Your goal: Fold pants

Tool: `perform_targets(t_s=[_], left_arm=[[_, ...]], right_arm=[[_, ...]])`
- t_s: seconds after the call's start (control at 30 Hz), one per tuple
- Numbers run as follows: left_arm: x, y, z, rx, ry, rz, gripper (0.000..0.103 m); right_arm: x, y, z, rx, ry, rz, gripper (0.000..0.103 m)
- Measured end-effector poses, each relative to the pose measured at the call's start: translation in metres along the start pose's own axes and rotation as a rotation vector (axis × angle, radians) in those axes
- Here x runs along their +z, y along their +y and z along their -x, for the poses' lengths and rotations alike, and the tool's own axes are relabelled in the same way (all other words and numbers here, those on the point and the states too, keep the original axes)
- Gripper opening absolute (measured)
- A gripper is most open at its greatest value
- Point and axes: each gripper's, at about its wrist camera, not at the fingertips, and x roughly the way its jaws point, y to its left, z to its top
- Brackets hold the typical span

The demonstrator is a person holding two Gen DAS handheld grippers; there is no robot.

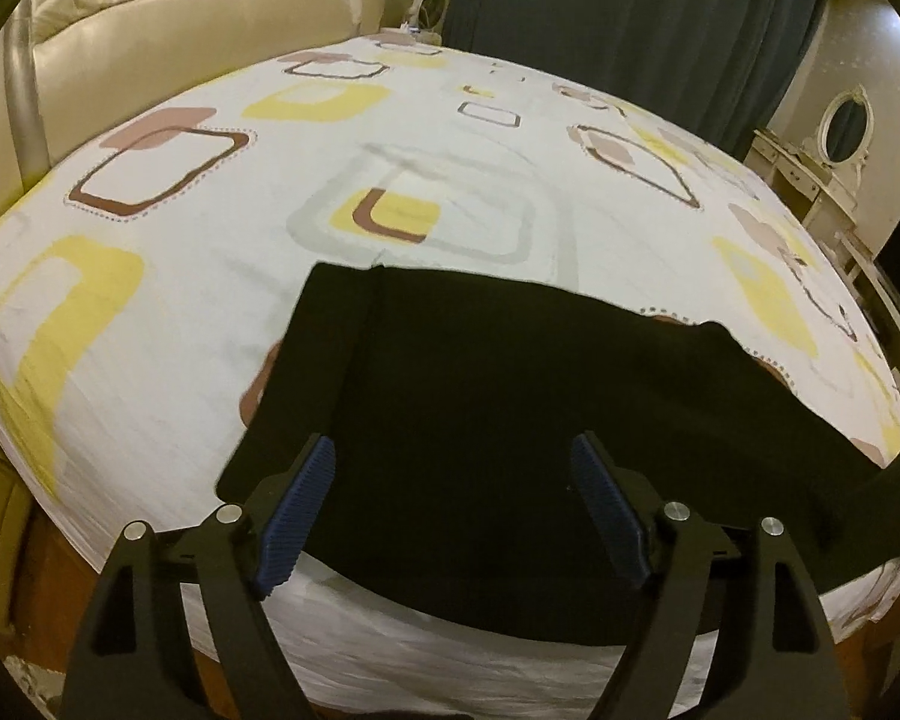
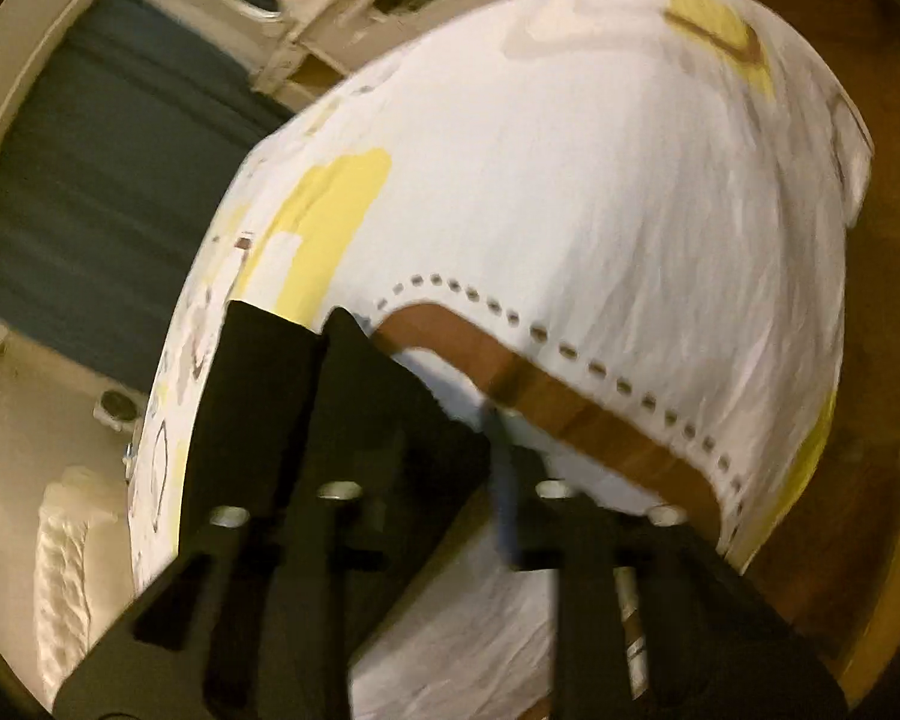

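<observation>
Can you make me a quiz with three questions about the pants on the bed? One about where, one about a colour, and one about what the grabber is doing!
1. Where do the pants lie?
A. near the edge of the bed closest to the camera
B. up against the headboard
C. on the floor

2. What colour are the pads on the left gripper?
A. red
B. blue
C. white

3. How does the left gripper stand?
A. shut on the pants
B. shut on the sheet
C. open, holding nothing

Answers:
1. A, the dark cloth is spread by the near edge, far from the headboard.
2. B, both ribbed pads show blue in the left wrist view.
3. C, the two fingers stand wide apart with no cloth pinched between them.
</observation>
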Motion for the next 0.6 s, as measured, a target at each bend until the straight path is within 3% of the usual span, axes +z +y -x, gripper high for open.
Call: perform_targets(t_s=[0.17,0.27,0.33,0.47,0.6], left_arm=[[-0.007,-0.008,-0.007,0.008,0.017,-0.045,0.080],[-0.009,-0.010,-0.008,0.005,0.023,-0.065,0.080],[-0.009,-0.009,-0.009,-0.003,0.030,-0.069,0.080],[-0.009,-0.007,-0.012,-0.007,0.042,-0.054,0.080],[-0.009,-0.004,-0.014,-0.005,0.057,-0.032,0.080]], right_arm=[[0.007,-0.024,-0.003,0.078,0.016,-0.067,0.011],[0.013,-0.030,0.028,0.017,-0.129,-0.128,0.024],[0.014,-0.015,0.038,0.070,-0.172,-0.110,0.030],[0.016,0.023,0.007,0.221,-0.046,-0.070,0.039],[0.012,0.041,-0.043,0.174,0.042,-0.056,0.040]])
